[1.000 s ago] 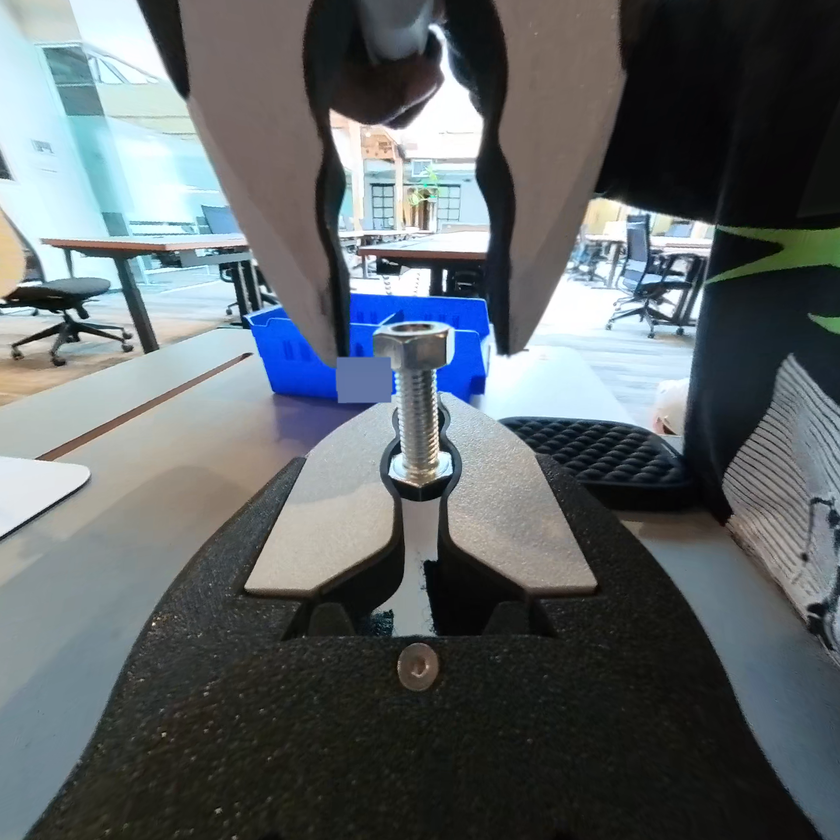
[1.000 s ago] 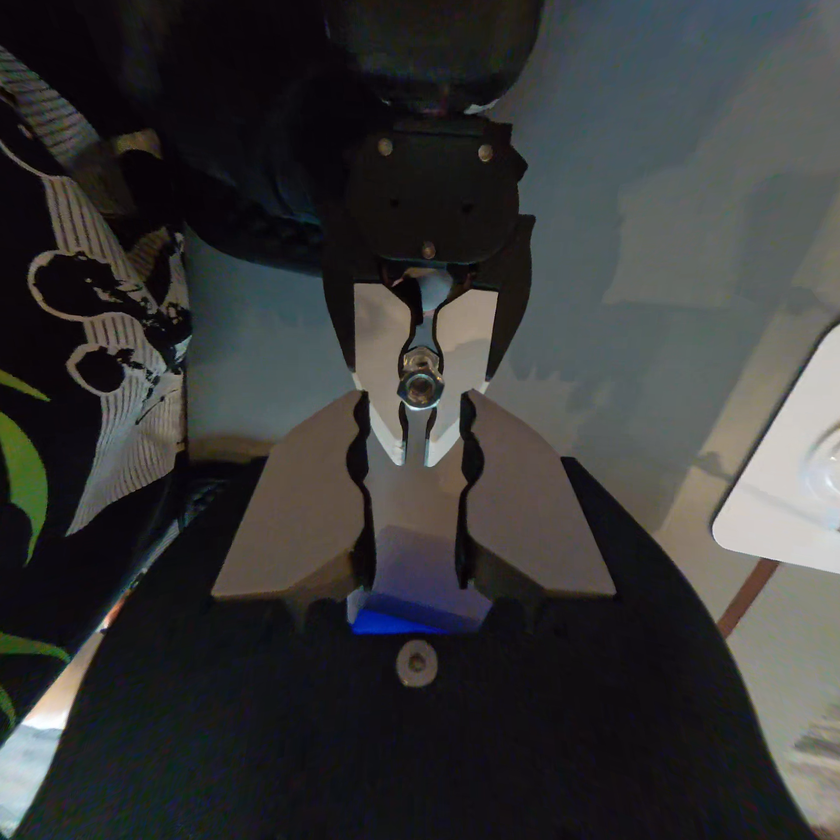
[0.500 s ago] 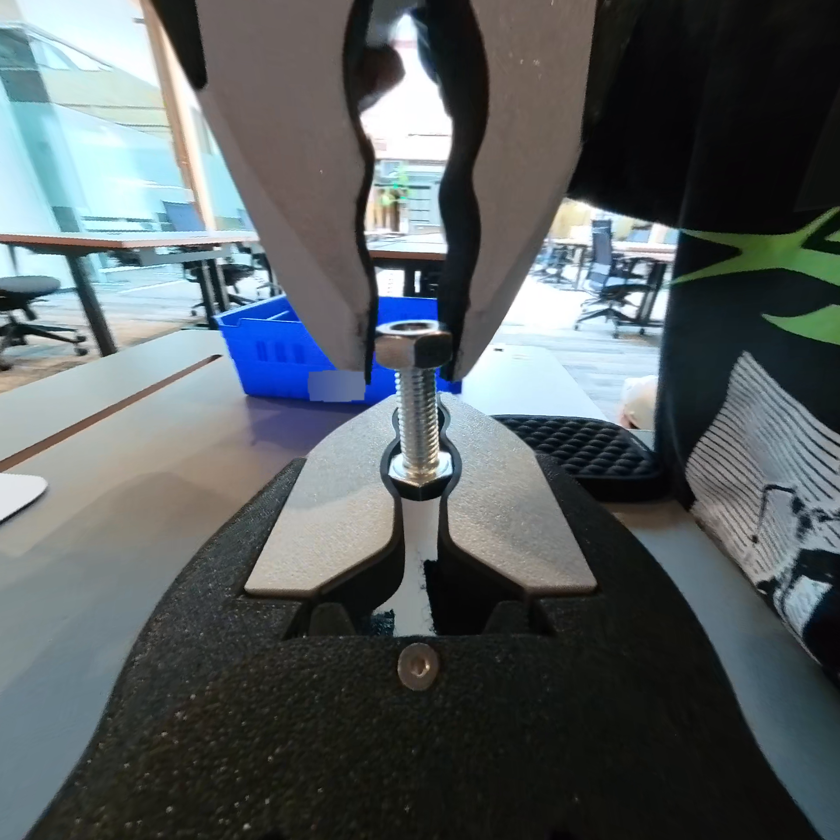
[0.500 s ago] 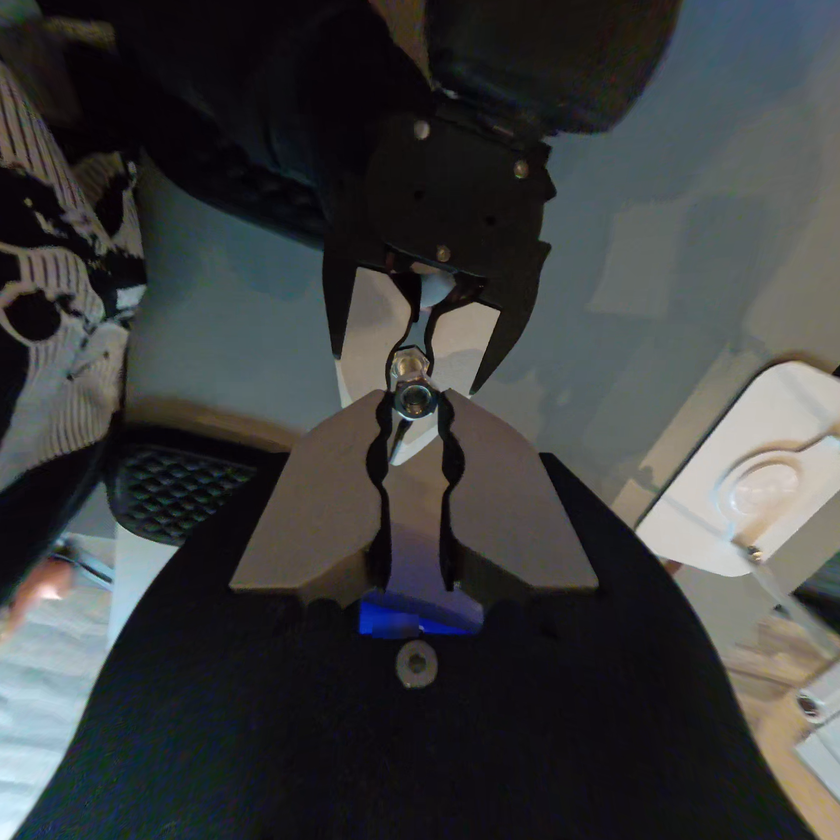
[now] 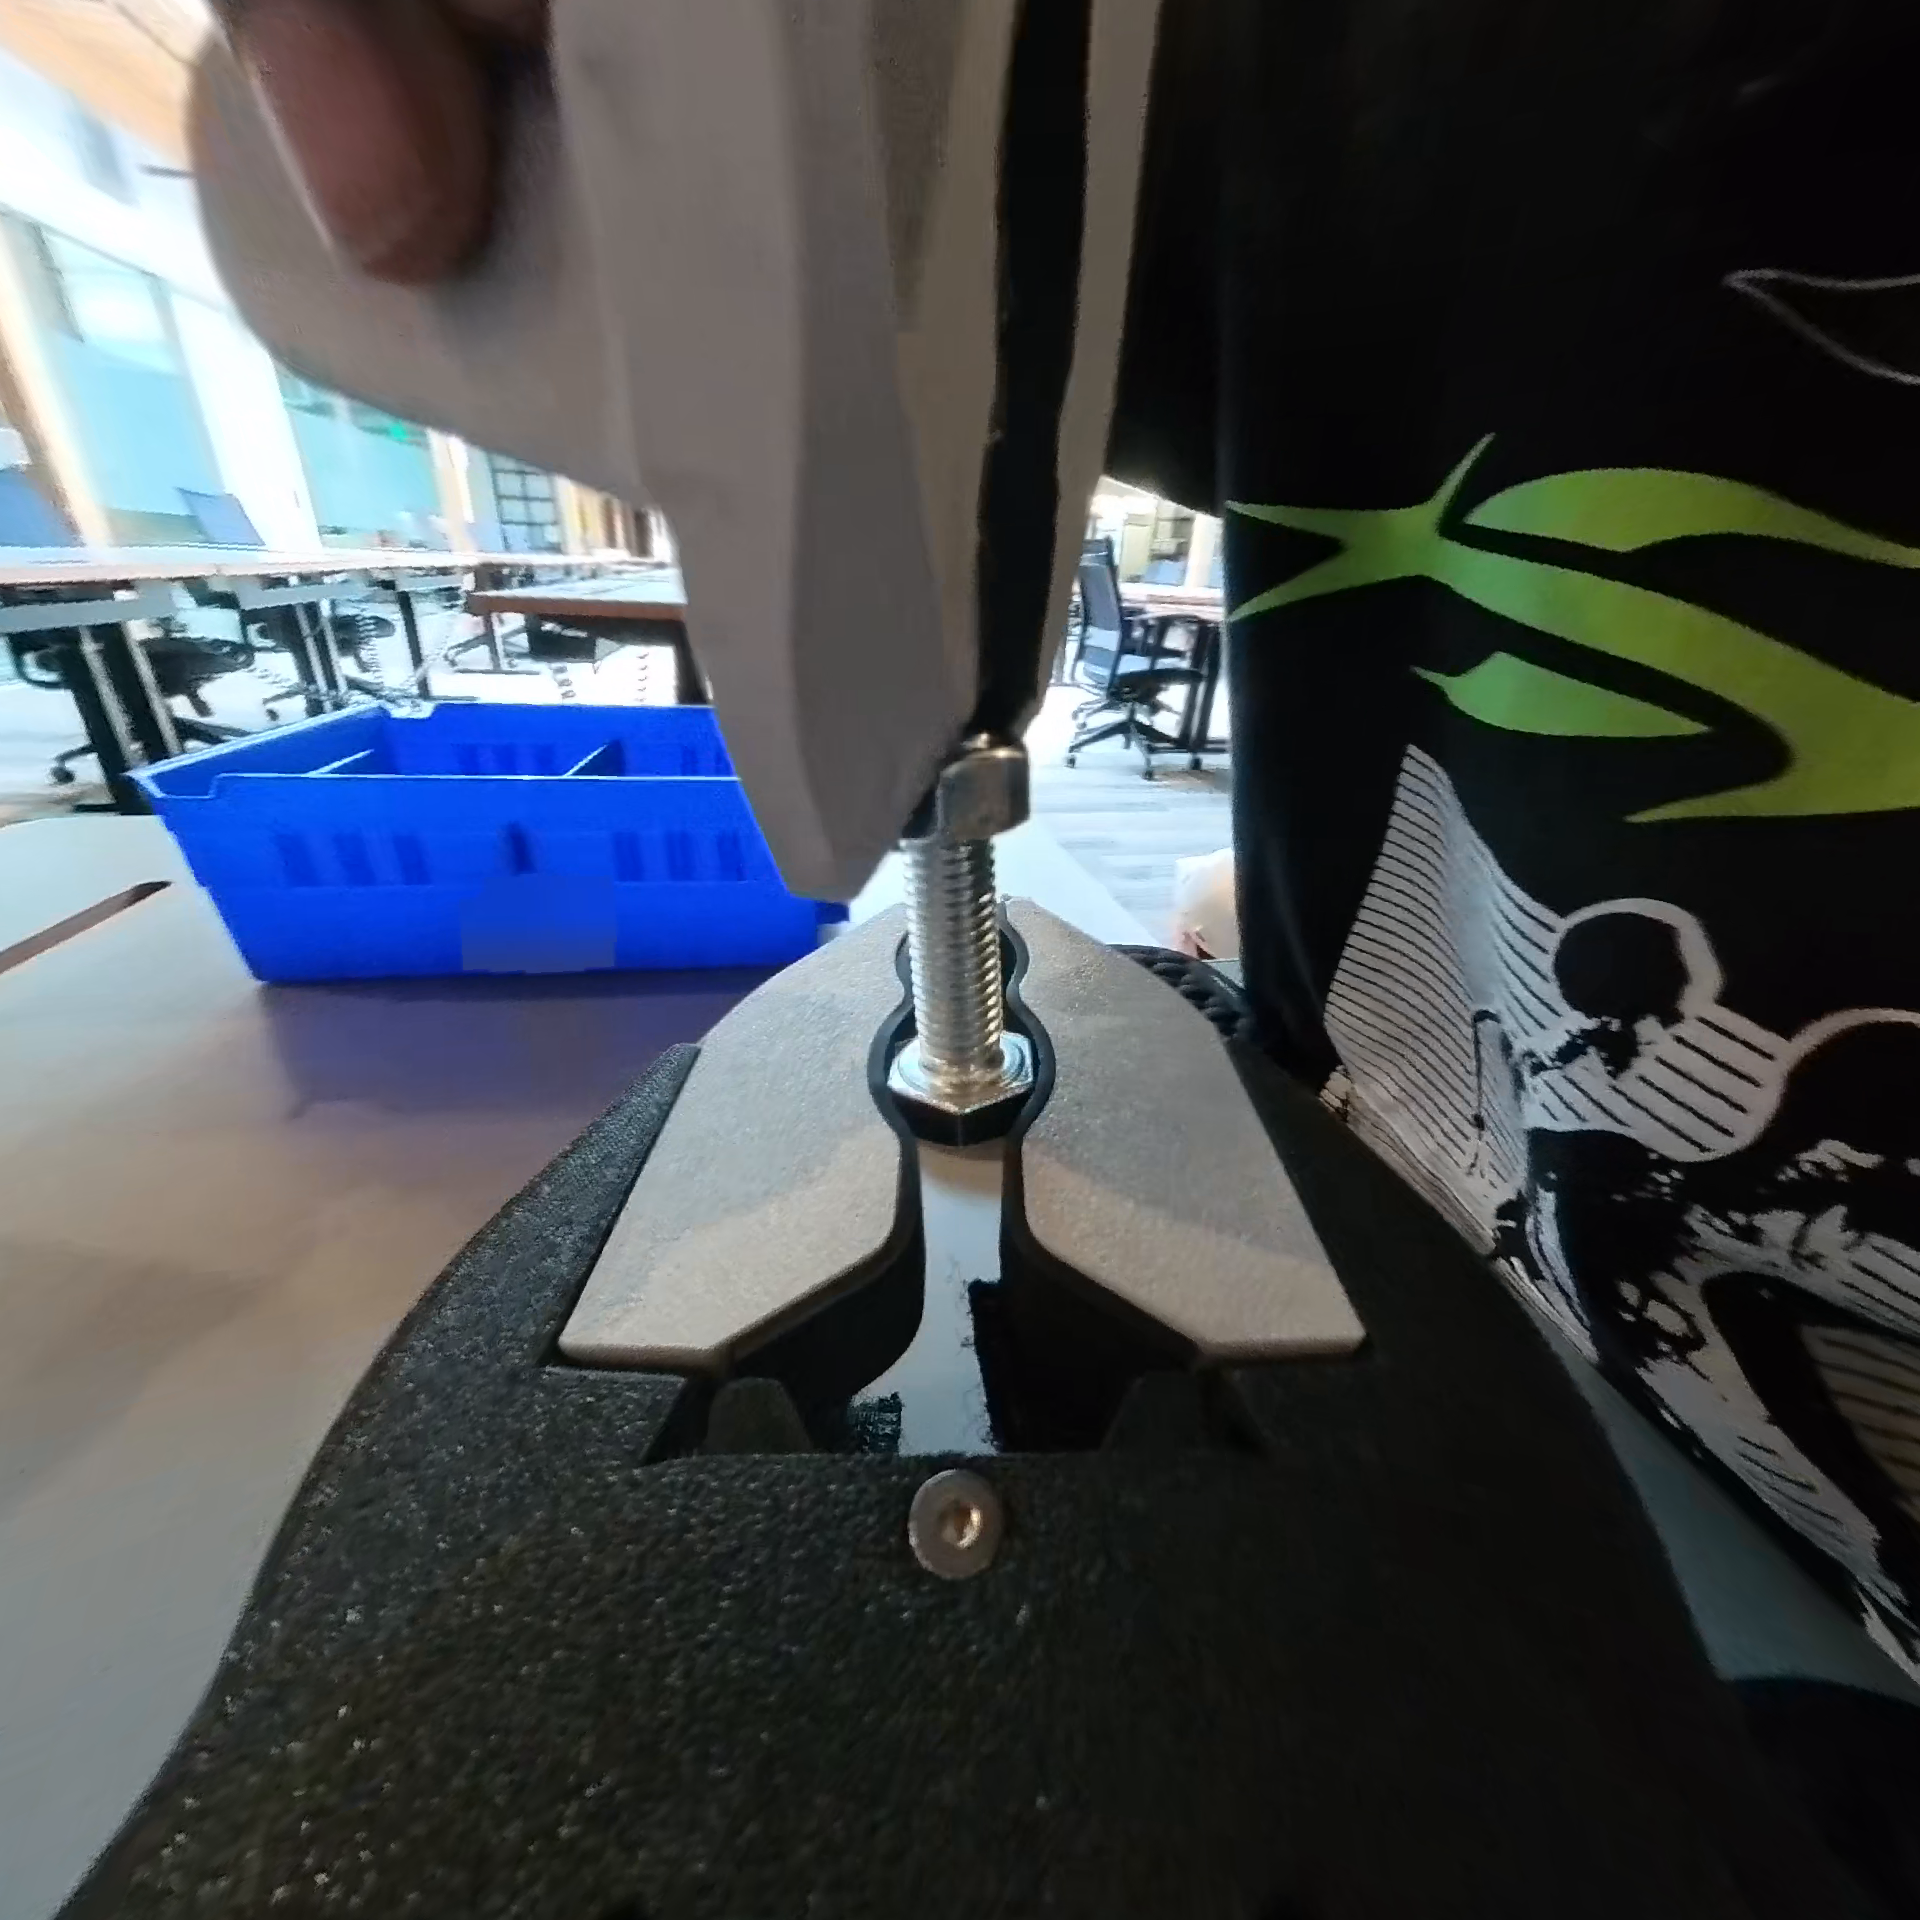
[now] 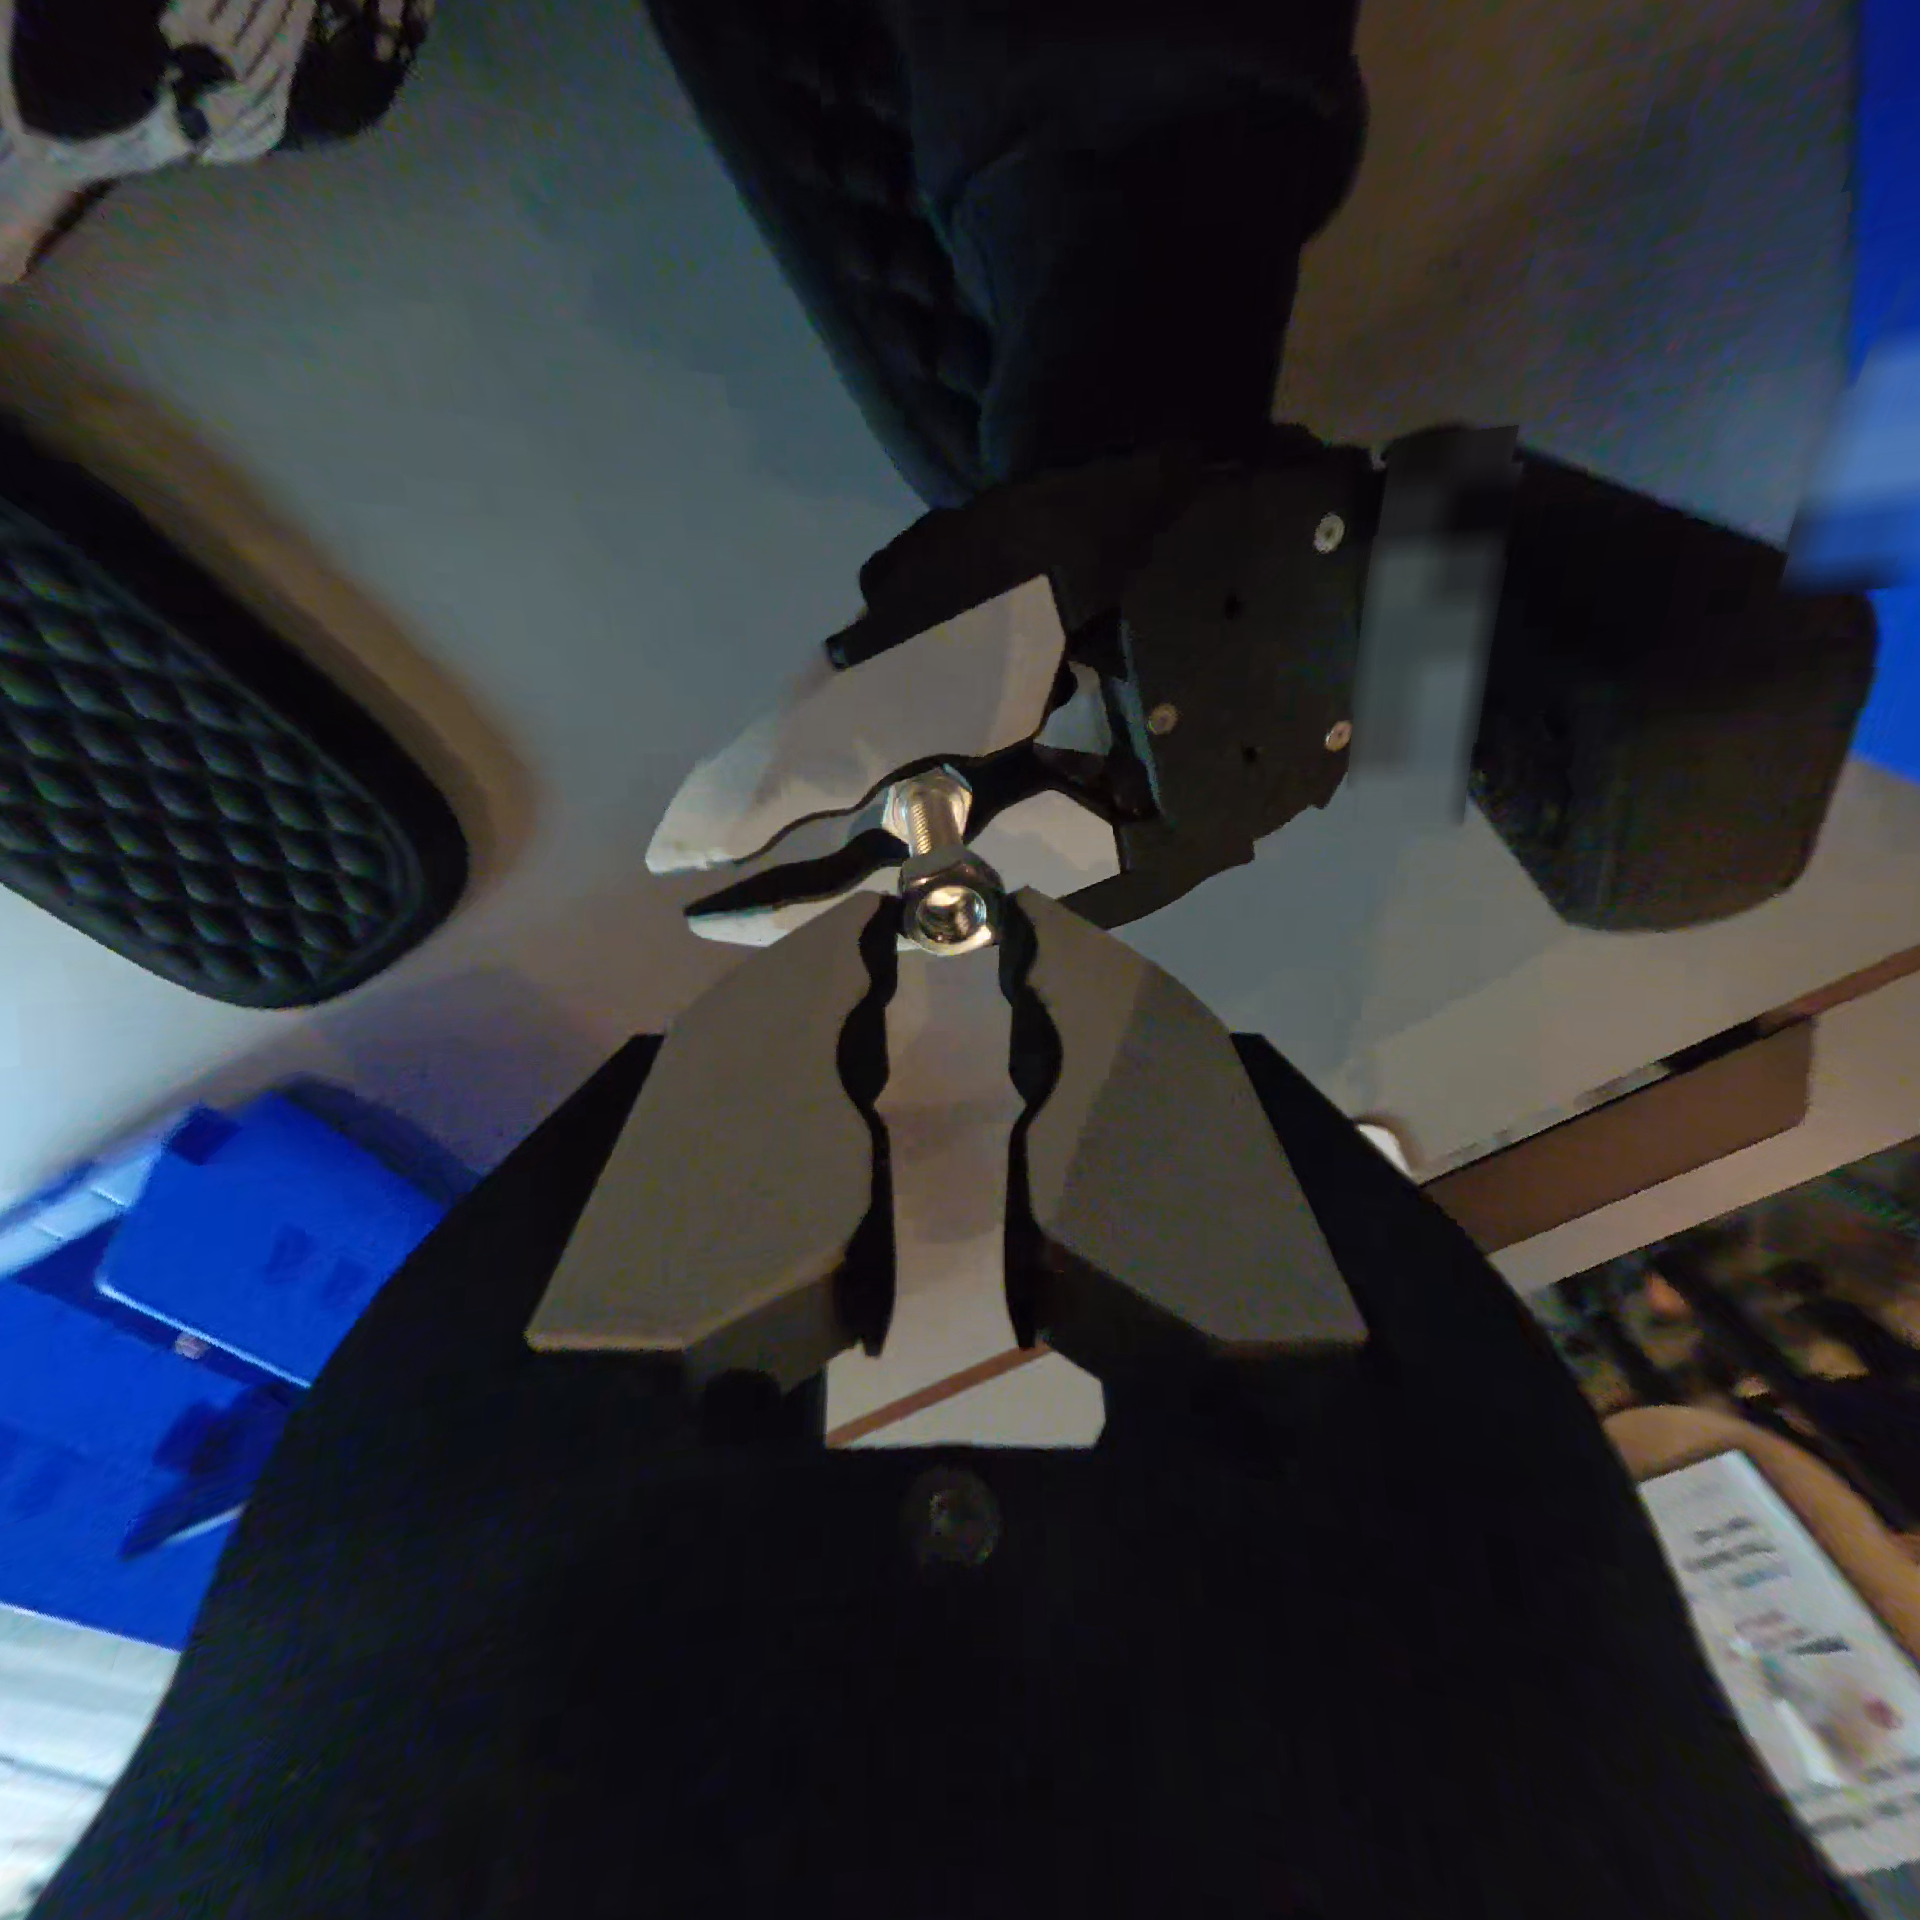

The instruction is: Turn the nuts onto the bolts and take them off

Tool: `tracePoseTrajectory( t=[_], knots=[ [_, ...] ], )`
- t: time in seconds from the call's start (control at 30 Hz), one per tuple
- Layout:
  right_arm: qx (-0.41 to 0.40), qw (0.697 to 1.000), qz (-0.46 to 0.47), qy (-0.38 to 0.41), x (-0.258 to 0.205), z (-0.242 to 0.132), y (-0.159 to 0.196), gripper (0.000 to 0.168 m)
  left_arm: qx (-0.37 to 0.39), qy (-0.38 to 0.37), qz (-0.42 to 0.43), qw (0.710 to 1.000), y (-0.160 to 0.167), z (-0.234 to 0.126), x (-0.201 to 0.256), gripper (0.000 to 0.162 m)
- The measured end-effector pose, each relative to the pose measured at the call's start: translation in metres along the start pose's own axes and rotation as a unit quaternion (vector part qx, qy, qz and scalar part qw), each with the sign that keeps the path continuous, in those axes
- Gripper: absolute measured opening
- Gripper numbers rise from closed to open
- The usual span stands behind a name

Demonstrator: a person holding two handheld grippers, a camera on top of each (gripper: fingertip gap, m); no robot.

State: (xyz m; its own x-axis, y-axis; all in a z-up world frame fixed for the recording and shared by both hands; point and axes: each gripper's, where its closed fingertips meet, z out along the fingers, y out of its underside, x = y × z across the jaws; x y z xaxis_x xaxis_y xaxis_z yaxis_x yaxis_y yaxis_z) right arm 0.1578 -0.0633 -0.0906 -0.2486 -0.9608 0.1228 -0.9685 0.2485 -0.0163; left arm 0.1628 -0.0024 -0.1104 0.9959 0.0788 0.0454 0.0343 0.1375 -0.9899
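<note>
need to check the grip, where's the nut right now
The nut sits at the top end of the upright bolt, pinched between the right gripper tips; the left gripper clamps the bolt's head below, centre of the left wrist view.

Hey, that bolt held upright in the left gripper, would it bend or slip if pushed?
Probably stiff: the bolt looks like solid metal. Slipping seems unlikely, since the left gripper clamps its hex head. Laid loose, its round shank would likely roll.

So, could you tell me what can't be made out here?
Left wrist view: the right tongs cover most of the nut, hiding how far it sits on the bolt.
Left wrist view: the front wall of the blue bin hides its contents.
Right wrist view: the bin is blurred and cut by the edge.
</note>
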Motion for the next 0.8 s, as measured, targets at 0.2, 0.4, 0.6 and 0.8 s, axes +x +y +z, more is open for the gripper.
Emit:
tracePoseTrajectory(
  t=[0.2, 0.4, 0.6, 0.8],
  knots=[
    [0.022, 0.991, -0.128, 0.015, 0.000, 0.000, -0.005, 0.018, 0.007, 0.034, -0.008, 0.999, -0.001, 0.001, 0.008, 0.010],
    [0.052, 0.978, -0.203, 0.024, 0.001, -0.014, -0.010, 0.018, -0.012, 0.053, -0.009, 0.998, 0.007, 0.006, 0.014, 0.010],
    [0.052, 0.991, -0.119, 0.032, 0.005, -0.025, 0.001, 0.018, -0.007, 0.034, -0.003, 0.999, 0.005, 0.004, 0.008, 0.010],
    [0.055, 0.991, 0.115, 0.043, 0.001, -0.040, 0.037, 0.018, -0.001, -0.016, 0.008, 1.000, 0.003, -0.001, -0.006, 0.010]
  ],
)
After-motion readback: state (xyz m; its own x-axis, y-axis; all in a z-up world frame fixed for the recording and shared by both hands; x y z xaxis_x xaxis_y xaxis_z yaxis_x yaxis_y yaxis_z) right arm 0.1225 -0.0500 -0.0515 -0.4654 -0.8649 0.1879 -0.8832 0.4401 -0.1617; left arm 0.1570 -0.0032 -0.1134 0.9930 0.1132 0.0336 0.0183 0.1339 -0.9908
